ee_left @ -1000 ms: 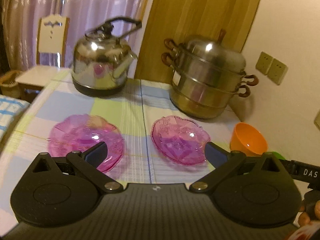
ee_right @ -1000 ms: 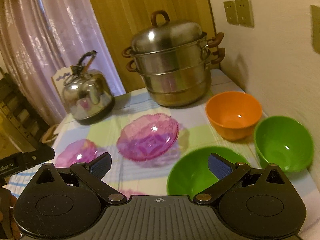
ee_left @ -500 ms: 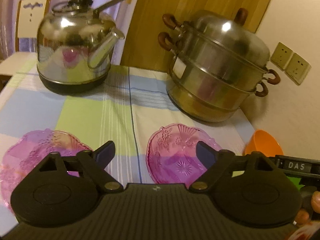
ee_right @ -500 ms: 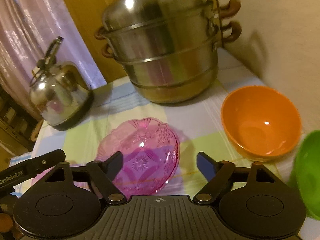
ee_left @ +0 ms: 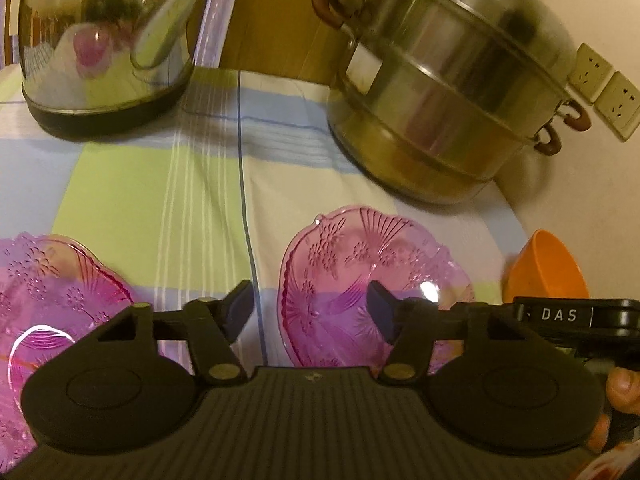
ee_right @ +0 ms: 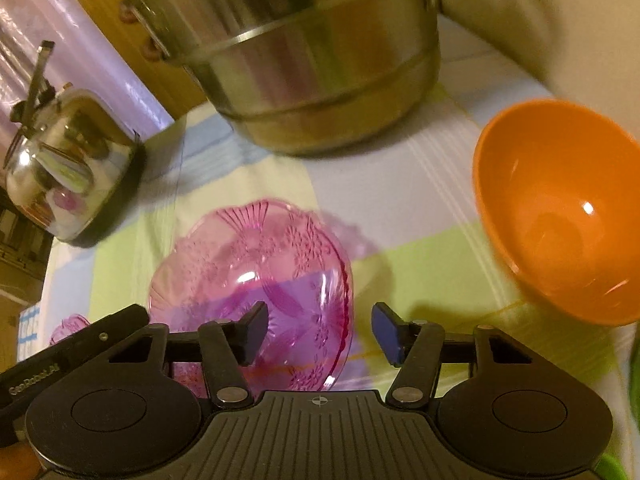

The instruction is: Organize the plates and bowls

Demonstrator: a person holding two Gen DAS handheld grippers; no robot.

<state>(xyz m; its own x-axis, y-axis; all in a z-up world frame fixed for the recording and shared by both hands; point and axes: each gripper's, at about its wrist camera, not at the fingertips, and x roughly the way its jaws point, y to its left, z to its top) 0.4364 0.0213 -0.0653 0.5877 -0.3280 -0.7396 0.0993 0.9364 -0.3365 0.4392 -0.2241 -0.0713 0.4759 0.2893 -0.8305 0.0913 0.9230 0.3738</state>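
Observation:
A pink glass plate (ee_left: 360, 276) lies on the checked tablecloth in front of the steamer pot. My left gripper (ee_left: 310, 310) hangs low over the plate's left rim, and that rim shows between its closing jaws. The pads do not touch the rim. In the right wrist view the same plate (ee_right: 256, 264) has its right rim between the closing jaws of my right gripper (ee_right: 320, 332), also without contact. A second pink plate (ee_left: 52, 300) sits further left. An orange bowl (ee_right: 560, 232) stands to the right of the plate.
A steel kettle (ee_left: 104, 40) stands at the back left and a tall steel steamer pot (ee_left: 452, 92) at the back right, close behind the plate. A green bowl's edge (ee_right: 634, 360) shows at the far right. The wall with sockets (ee_left: 604, 84) bounds the table's right side.
Both grippers have come forward and down onto the middle pink plate, and their jaws have narrowed from wide open. The green bowls have slid almost out of the right wrist view.

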